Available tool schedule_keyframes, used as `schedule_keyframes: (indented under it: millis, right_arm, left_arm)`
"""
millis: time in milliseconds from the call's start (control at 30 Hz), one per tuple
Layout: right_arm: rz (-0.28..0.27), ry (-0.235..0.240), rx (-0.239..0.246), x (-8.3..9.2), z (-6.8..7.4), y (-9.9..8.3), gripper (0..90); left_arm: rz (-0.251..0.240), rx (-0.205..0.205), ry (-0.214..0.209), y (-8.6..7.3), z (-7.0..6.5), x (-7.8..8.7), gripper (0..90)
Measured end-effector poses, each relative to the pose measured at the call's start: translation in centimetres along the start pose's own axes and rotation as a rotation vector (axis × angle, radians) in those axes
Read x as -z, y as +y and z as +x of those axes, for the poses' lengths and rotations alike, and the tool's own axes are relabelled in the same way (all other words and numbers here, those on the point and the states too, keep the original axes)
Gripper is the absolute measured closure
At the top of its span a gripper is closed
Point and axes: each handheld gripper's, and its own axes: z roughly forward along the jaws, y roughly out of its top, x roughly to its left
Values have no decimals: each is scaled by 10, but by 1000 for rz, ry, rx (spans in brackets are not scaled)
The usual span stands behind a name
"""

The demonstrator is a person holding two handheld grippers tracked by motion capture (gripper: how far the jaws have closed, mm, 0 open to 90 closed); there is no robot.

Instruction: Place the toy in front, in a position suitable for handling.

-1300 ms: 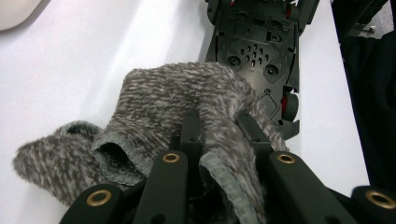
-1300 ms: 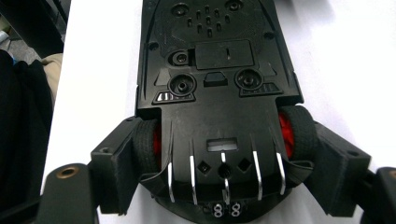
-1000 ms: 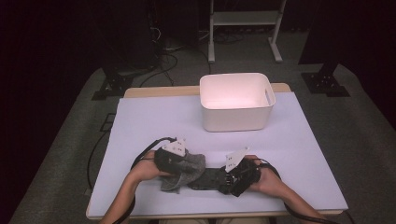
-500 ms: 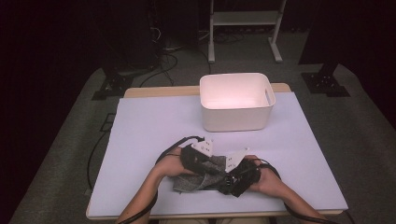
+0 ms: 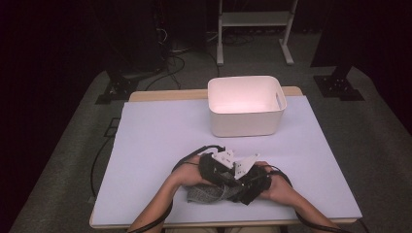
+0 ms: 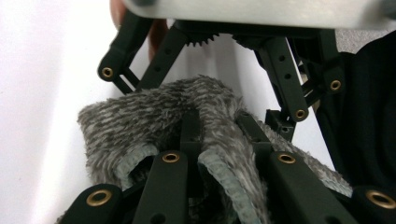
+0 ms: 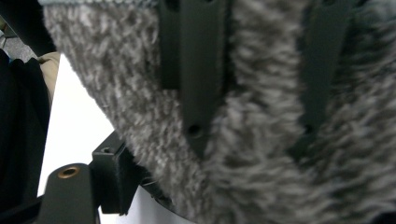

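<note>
My forearms were bare, no sleeves on them. My left matte black two-jaw gripper point(image 5: 218, 180) and my right matte black two-jaw gripper point(image 5: 241, 184) each wore a pale grey three-cornered plate on top and trailed a thin black cable. Their slotted black link arms were pinned with brass-ringed rivets; a toothed black gear sat under a flat silver metal bar.

No legible text, label, brand, number or sign is showing on any surface in the three current views.
</note>
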Motion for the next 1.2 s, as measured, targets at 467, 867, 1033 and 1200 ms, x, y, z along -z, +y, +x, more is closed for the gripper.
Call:
schedule_keyframes:
  millis: [467, 867, 1033, 1200]
  right_arm:
    - [-1, -7, 10, 0, -1, 0, 221]
    - [-4, -2, 6, 0, -2, 0, 221]
    - [-2, 0, 5, 0, -2, 0, 221]
    - [0, -2, 4, 0, -2, 0, 221]
  left_arm:
    - [1, 42, 36, -36, -19, 33, 754]
    - [-37, 129, 112, -84, -30, 72, 751]
    - [-57, 164, 129, -97, -33, 81, 752]
    - [-56, 148, 118, -90, -33, 77, 751]
